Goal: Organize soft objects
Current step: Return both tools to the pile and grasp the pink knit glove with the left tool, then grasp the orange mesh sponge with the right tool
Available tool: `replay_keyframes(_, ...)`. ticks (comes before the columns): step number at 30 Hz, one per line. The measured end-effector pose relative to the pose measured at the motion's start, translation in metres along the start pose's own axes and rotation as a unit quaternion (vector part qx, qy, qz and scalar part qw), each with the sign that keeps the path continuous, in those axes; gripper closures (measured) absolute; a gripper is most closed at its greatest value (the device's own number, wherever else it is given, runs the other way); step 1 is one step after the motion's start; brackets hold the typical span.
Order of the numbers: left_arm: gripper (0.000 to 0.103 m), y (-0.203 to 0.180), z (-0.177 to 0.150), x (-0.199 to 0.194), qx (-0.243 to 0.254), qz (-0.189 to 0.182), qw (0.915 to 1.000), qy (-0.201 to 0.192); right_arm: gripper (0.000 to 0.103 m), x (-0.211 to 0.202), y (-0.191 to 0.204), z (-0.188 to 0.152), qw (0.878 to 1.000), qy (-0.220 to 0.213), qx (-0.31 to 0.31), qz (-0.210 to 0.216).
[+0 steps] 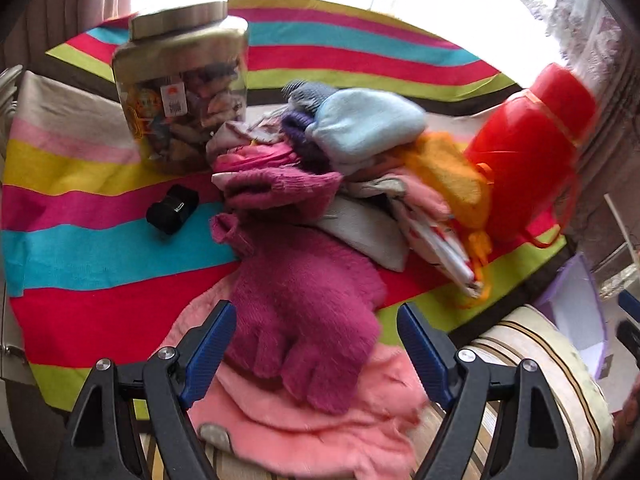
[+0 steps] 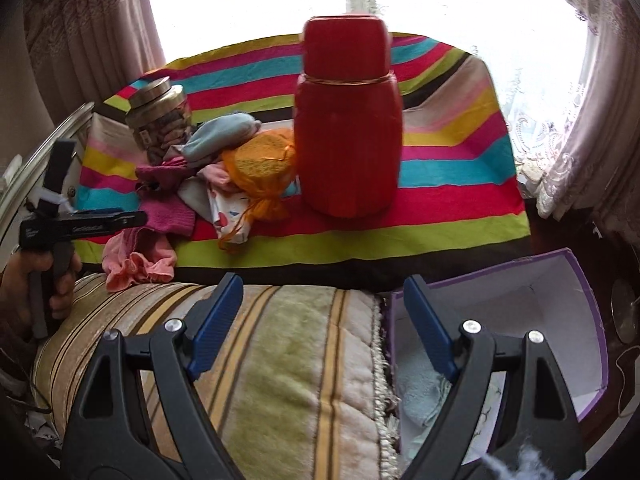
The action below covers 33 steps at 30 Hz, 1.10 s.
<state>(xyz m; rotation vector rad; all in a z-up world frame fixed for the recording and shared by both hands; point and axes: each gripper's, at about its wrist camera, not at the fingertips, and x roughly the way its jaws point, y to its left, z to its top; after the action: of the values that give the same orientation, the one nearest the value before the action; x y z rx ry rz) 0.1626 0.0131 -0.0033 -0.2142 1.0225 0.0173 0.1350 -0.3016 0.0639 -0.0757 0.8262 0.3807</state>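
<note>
Magenta glove (image 1: 308, 312) lies between the spread left tool (image 1: 316, 344) fingers.

A heap of knitwear lies on the striped table: a magenta glove (image 1: 308, 320) spread flat, fingers toward the near edge, atop a pink garment (image 1: 320, 436) drooping over it, with a pale-blue hat (image 1: 364, 124) and an orange knit (image 1: 448, 168) piled behind.

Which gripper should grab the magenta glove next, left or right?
Left. The left gripper is open with the magenta glove lying between its fingers, on the pink cloth. The right gripper is open over the striped cushion by the purple box, away from the pile.
</note>
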Motion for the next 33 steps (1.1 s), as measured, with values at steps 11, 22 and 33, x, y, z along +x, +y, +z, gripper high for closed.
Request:
replay_keyframes(11,0.078,0.013,0.006,0.022,-0.03,0.005,0.9995,0.006,0.018,0.026,0.027,0.016,0.999,0.029,-0.032,0.032)
replay_keyframes(22,0.084,0.029,-0.011,-0.013,-0.079,-0.024,0.9954,-0.048,0.018,0.091,0.048,0.057,0.994,0.071,0.041,0.07)
replay_keyframes(33,0.089,0.038,-0.027,-0.034,-0.108,-0.051,0.9893,-0.083,0.018,0.169,0.059,0.075,0.992,0.102,0.069,0.02)
